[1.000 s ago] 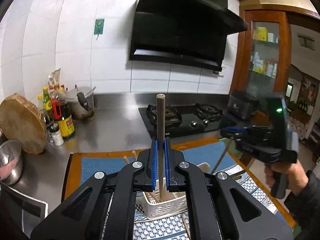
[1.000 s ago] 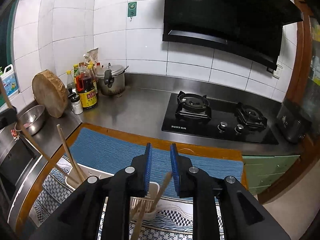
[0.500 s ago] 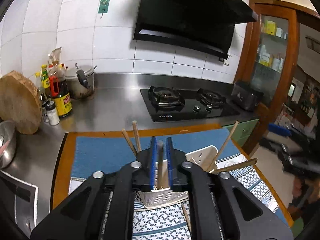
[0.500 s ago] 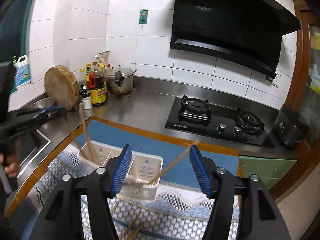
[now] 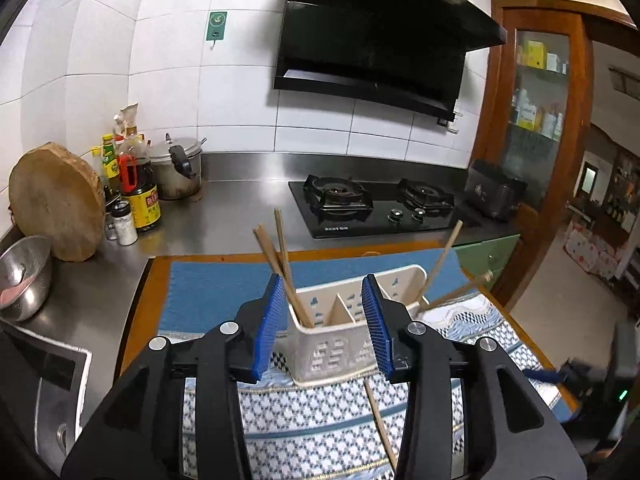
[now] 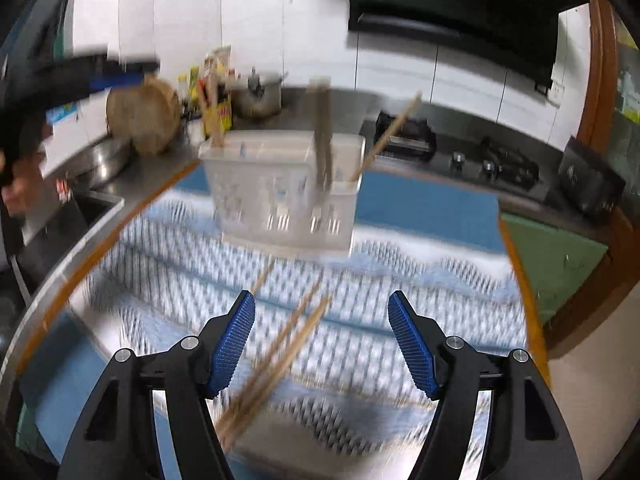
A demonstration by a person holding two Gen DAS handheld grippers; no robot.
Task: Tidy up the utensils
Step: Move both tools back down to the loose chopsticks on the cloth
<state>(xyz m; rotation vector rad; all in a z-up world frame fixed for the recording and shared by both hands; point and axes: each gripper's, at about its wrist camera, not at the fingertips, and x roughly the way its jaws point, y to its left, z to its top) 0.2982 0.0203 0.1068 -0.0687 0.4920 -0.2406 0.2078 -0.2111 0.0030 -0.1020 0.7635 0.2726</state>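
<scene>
A white plastic utensil caddy (image 5: 340, 344) stands on the patterned cloth, with wooden chopsticks (image 5: 280, 264) leaning in its left compartment and others (image 5: 442, 260) at its right end. My left gripper (image 5: 323, 322) is open and empty, just in front of the caddy. One loose chopstick (image 5: 378, 420) lies on the cloth below it. In the blurred right wrist view the caddy (image 6: 280, 196) stands farther off, and my right gripper (image 6: 322, 344) is open and empty, low over several loose chopsticks (image 6: 276, 360) on the cloth.
A round wooden board (image 5: 56, 204), sauce bottles (image 5: 140, 196), a pressure cooker (image 5: 178, 168) and a steel bowl (image 5: 22, 276) stand at the left. A black gas hob (image 5: 376, 208) lies behind the blue mat (image 5: 216, 288). The counter edge drops off at the right.
My left gripper let go of the chopstick into the caddy and opened wide. My right gripper stayed open and dropped fast toward the loose chopsticks on the cloth.
</scene>
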